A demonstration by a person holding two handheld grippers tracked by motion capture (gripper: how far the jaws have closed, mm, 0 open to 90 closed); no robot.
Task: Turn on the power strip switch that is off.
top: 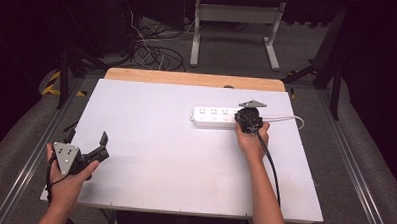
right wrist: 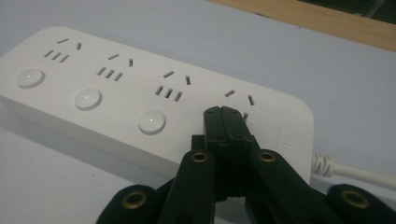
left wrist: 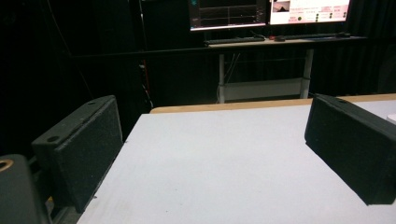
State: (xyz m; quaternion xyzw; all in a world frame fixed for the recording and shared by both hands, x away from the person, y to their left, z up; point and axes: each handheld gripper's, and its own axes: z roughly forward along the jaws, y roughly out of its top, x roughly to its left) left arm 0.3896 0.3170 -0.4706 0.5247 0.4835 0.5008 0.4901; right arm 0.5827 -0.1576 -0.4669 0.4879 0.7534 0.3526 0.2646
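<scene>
Power strip [right wrist: 154, 93], white, is laid right of centre in the high view; the right gripper [right wrist: 225, 113], jaws pressed together, is set on its fourth switch. A skewed press could shove the strip. The left gripper [top: 101, 147] is held spread at lower left.

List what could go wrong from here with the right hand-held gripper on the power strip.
1. The right hand-held gripper, jaws shut, sits over the fourth socket of the power strip, where a button would be; off-centre pressure might miss it.
2. The strip lies loose on the table; a hard push could slide or tip it.
3. Its cable runs close beside the gripper and might snag.
</scene>
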